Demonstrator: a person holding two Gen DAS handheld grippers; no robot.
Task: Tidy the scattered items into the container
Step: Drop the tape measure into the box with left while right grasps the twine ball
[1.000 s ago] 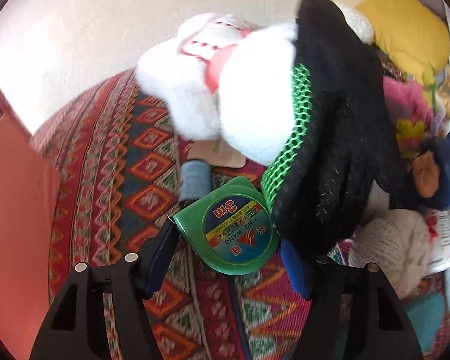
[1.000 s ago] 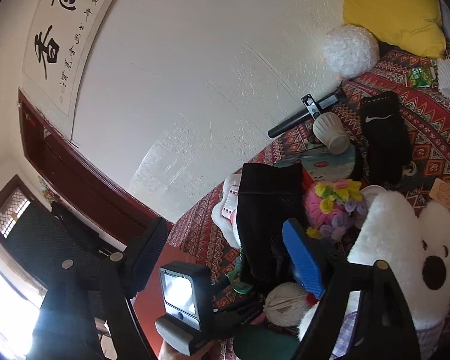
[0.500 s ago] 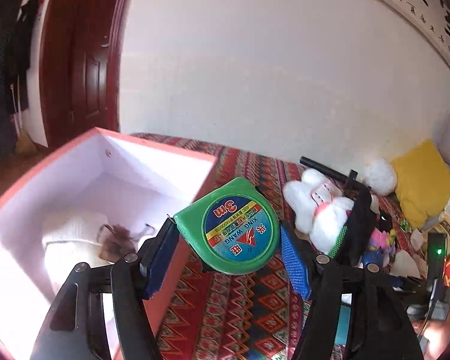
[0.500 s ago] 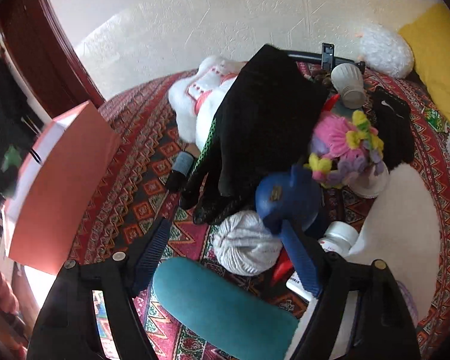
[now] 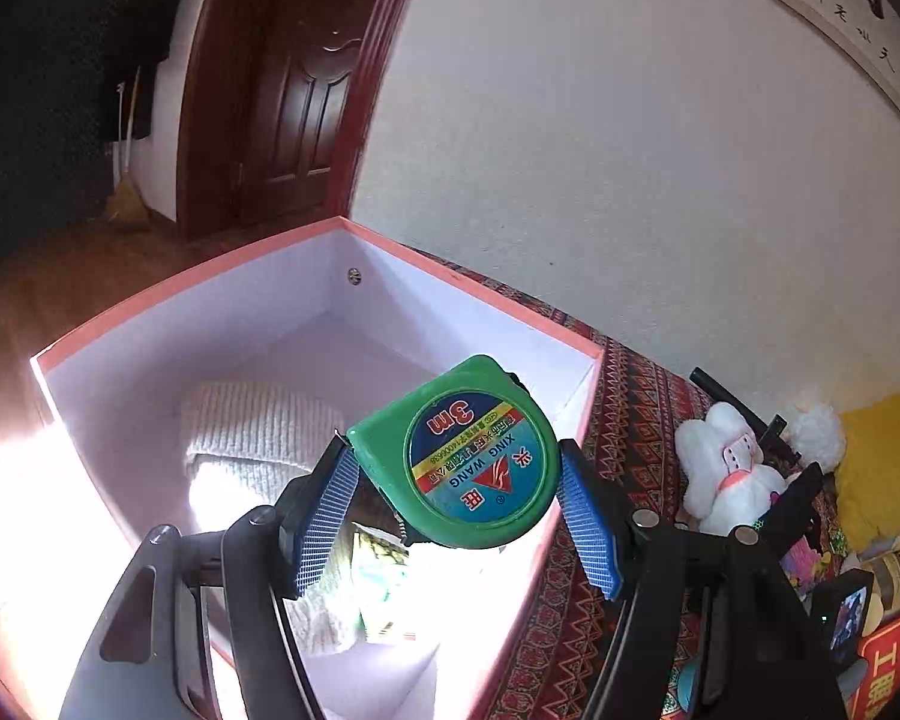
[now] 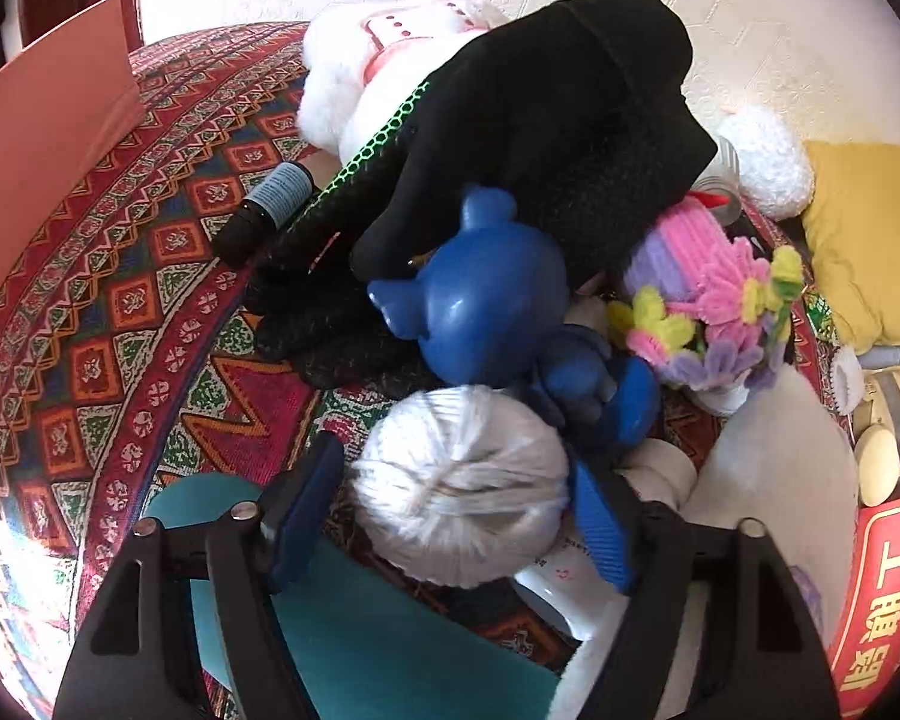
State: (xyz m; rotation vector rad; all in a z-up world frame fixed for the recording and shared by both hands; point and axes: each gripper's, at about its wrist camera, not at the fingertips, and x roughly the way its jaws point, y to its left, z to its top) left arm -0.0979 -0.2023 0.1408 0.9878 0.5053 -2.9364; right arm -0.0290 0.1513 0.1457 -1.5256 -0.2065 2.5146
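While the left gripper [image 5: 457, 495] hangs above the open box [image 5: 468, 291], its blue ribbed pads clench a green tape measure [image 5: 459, 456] by the casing's two sides, so the tool sits over the box's interior near the right-hand wall. That box has a salmon-pink rim and outer faces and smooth white inner walls; inside lie a ribbed white knit piece [image 5: 252, 438] and a small printed packet [image 5: 381, 576] (its writing too washed out by glare to read), with bare white floor toward the far corner. On the tape measure's round blue label, upside down in this view, one can read "3m" and "XING WANG" beside a red triangle. Beside the box runs a woven cloth [image 6: 120, 300] of red, orange and green diamonds, open along its left stretch and crowded to the right. Over there the right gripper [image 6: 459, 516] stands spread, its fingers flanking a ball of white yarn [image 6: 459, 486] without squeezing it; whether the pads touch the wool cannot be told. Just behind the yarn sits a glossy blue plastic figure [image 6: 492, 300], under a black knit glove [image 6: 552, 120] edged in green mesh that drapes over a fluffy white plush toy [image 6: 360, 78]. A dark bottle [image 6: 267, 210] with a blue-grey label lies on the cloth beside them, and a pink, purple and yellow pipe-cleaner flower bunch [image 6: 720, 294] rests to the right.
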